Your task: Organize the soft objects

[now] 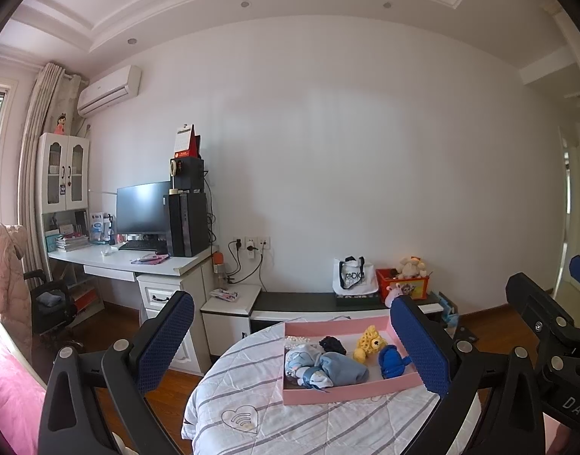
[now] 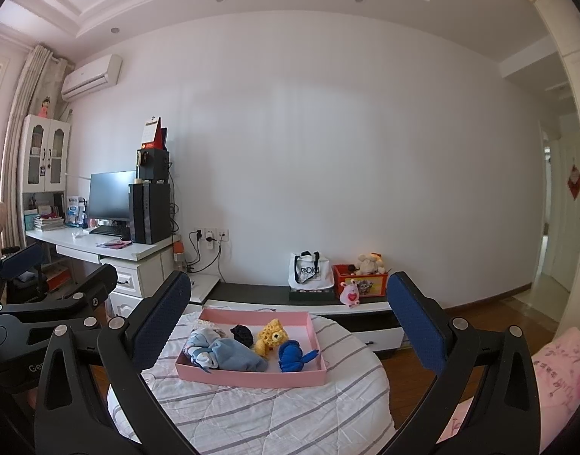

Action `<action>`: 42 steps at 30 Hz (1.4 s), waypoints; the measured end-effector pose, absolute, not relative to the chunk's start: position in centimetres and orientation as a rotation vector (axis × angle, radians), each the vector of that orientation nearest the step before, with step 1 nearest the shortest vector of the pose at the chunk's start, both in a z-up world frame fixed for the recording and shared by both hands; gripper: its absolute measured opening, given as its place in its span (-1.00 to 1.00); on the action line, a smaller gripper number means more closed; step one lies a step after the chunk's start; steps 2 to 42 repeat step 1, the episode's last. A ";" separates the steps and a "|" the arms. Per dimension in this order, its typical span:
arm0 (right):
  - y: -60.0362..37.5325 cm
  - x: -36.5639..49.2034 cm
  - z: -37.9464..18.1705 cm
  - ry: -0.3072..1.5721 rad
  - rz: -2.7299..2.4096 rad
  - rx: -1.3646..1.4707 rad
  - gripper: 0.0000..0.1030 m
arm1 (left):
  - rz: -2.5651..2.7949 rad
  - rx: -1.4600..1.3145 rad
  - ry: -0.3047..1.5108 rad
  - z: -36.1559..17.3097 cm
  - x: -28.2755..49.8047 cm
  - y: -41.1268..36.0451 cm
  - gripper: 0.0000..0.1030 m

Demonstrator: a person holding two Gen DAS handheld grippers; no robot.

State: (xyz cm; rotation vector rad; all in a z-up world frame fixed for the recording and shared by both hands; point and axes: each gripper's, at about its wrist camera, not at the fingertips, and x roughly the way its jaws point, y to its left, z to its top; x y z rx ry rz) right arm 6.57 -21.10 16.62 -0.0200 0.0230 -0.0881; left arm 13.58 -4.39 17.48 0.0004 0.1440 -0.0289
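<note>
- Left gripper: jaws spread wide, nothing between the blue pads; it hovers above the near edge of the round table.
- Right gripper: jaws likewise spread wide and empty, held just beside the left one, at a similar height over the table.
- Count of containers on the table: one pink tray, rectangular, shallow-walled, lying flat on the striped quilted cover.
- Count of soft objects in the tray: five can be told apart.
- Item one: a pale blue cloth bundle at the near left, lumpy, with a patterned piece and a dark ribbon end at its left side.
- Item two: a small black knitted piece toward the far middle.
- Item three: a yellow crocheted toy with a dark eye, right of the black piece.
- Item four: a bright blue crocheted toy at the near right, close to the tray wall.
- Item five: a white beaded-looking piece at the far left corner; its kind cannot be told.
- Beyond the table: one low dark-topped cabinet against the far wall, carrying one white tote bag and one red box with a cream plush toy in it; a pink plush stands in front of the box.
- Far left: one white desk bearing one monitor and one black computer tower.
</note>
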 end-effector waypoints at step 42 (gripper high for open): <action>-21.1 6.5 16.6 0.022 -0.087 -0.020 1.00 | -0.029 0.001 0.144 17.5 13.6 -4.4 1.00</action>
